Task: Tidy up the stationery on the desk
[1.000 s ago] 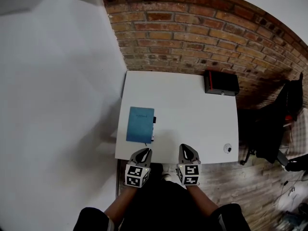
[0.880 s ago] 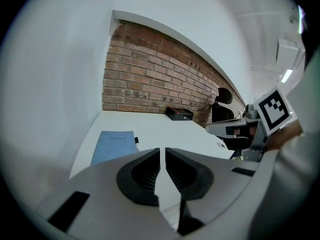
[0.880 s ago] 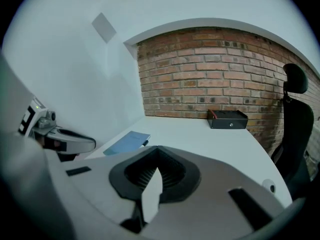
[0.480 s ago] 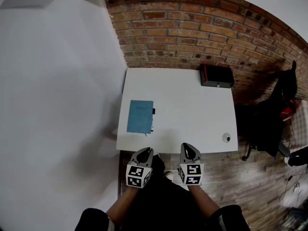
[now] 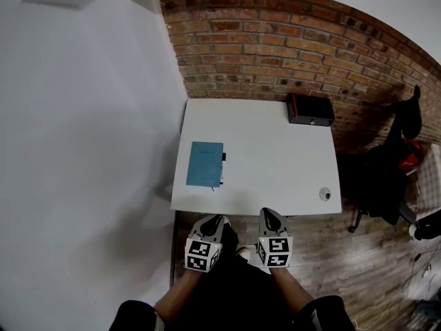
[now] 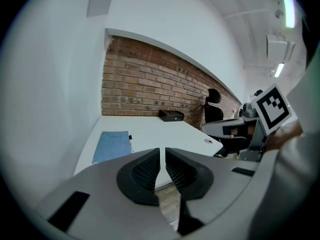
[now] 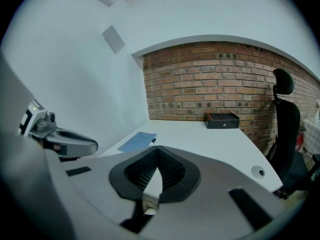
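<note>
A blue notebook (image 5: 205,164) lies flat on the left part of the white desk (image 5: 275,157), with a dark pen (image 5: 222,167) along its right edge. Both also show in the left gripper view, the notebook (image 6: 111,146) and the pen (image 6: 130,141). My left gripper (image 5: 213,221) hangs just short of the desk's front edge, and its jaws (image 6: 162,151) stand a narrow slit apart with nothing between them. My right gripper (image 5: 270,216) is beside it, also off the desk. Its tips (image 7: 157,150) are shut together and empty.
A black box (image 5: 310,109) with a red edge sits at the desk's far right corner by the brick wall. A round cable grommet (image 5: 324,194) is near the front right corner. A black office chair (image 5: 386,178) stands to the right. A white wall runs along the left.
Both grippers have drawn back together from the desk's front edge and now hang over the wooden floor. The desk and its items lie further off.
</note>
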A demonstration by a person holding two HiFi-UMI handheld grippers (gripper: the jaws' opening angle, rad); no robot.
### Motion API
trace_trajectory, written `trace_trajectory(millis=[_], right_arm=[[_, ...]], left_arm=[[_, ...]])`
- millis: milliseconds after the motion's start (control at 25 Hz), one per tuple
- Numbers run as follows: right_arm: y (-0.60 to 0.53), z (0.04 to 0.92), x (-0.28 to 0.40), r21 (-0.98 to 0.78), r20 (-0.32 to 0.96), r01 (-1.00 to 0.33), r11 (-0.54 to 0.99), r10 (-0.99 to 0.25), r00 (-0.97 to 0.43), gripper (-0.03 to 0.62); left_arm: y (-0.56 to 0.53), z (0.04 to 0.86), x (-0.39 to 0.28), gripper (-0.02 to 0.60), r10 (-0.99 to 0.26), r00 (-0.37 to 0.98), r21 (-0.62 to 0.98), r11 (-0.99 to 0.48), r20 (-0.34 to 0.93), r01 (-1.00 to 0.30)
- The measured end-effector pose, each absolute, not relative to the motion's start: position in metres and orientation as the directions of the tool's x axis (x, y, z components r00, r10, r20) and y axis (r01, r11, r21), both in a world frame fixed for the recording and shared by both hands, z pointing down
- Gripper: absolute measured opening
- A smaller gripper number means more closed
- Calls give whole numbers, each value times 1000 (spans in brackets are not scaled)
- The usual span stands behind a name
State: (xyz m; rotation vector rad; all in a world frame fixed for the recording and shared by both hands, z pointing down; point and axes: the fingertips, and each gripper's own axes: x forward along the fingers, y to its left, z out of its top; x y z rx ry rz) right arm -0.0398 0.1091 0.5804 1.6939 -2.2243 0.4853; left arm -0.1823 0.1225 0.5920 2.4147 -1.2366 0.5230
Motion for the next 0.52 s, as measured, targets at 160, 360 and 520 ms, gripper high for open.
trace_trajectory(millis=[160, 360, 520], right_arm=[[113, 578, -45, -88, 432, -965, 249, -863, -262, 21], [114, 575, -49, -87, 425, -962, 257, -864, -269, 21], [116, 574, -50, -88, 428, -962, 258, -862, -271, 21]], left_arm=[[128, 588, -185, 44, -687, 545, 155, -546, 481, -824], [132, 589, -187, 44, -689, 541, 157, -540, 482, -827], [133, 588, -185, 44, -686, 543, 156, -543, 484, -825]])
